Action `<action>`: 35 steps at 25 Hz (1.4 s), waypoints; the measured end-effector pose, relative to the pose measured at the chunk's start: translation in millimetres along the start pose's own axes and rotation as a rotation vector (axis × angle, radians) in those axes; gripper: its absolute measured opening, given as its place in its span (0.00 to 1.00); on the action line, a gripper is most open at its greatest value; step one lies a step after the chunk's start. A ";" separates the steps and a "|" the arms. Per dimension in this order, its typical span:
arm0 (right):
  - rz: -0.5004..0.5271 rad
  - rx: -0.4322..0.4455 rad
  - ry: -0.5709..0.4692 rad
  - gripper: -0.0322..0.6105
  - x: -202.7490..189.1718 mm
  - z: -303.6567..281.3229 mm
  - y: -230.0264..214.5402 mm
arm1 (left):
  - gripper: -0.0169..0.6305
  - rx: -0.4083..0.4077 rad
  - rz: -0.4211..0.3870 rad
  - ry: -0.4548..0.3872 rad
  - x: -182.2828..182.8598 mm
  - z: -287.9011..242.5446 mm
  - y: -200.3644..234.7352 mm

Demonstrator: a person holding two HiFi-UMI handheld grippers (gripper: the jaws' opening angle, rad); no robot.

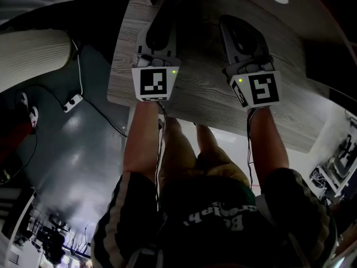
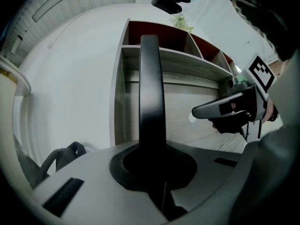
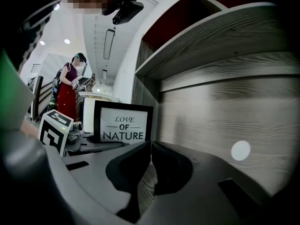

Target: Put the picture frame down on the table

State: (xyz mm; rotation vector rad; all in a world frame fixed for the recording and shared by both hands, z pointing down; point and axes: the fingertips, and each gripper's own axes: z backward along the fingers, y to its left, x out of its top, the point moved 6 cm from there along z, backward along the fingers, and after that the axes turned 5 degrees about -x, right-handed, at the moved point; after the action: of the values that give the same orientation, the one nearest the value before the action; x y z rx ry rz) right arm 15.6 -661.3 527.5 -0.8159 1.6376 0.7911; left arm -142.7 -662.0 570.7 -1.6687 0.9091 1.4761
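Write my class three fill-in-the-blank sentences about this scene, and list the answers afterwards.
1. The picture frame is clamped in the person's ___ gripper.
2. Its print reads "Love of ___".
3. The frame's border is coloured ___.
Answers: left; Nature; black.

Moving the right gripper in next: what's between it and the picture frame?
Nothing; the left gripper view shows only bare wood between right gripper and picture frame.
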 end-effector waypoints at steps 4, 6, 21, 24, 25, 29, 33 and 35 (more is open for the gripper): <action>-0.004 -0.001 0.008 0.11 -1.7 -3.3 -0.4 | 0.07 0.000 0.013 0.012 -4.1 -7.9 4.2; -0.004 -0.005 0.011 0.11 -2.6 -5.0 -2.4 | 0.07 -0.004 0.013 0.011 -3.7 -14.0 6.1; -0.015 -0.040 0.021 0.11 -6.0 -10.5 -13.5 | 0.07 -0.004 0.028 0.028 -4.3 -40.5 11.5; -0.019 -0.041 0.021 0.11 -6.2 -11.4 -13.4 | 0.12 -0.004 0.024 0.033 -2.3 -41.8 11.4; -0.019 -0.041 0.020 0.11 -5.8 -11.4 -12.8 | 0.13 -0.005 0.025 0.032 -1.3 -41.8 11.9; -0.020 -0.041 0.015 0.11 -5.7 -11.7 -10.8 | 0.17 -0.018 0.018 0.032 0.2 -41.4 13.0; -0.021 -0.043 0.012 0.11 -3.7 -9.7 -10.4 | 0.22 -0.036 0.009 0.042 1.2 -41.0 9.8; -0.022 -0.043 0.011 0.11 -2.6 -8.7 -9.9 | 0.24 -0.040 0.009 0.043 2.3 -40.3 9.1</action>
State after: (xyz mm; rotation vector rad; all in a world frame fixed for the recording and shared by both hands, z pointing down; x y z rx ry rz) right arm 19.8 -673.6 530.8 -0.8683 1.6234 0.8097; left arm -130.7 -701.6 571.2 -1.7331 0.9167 1.4792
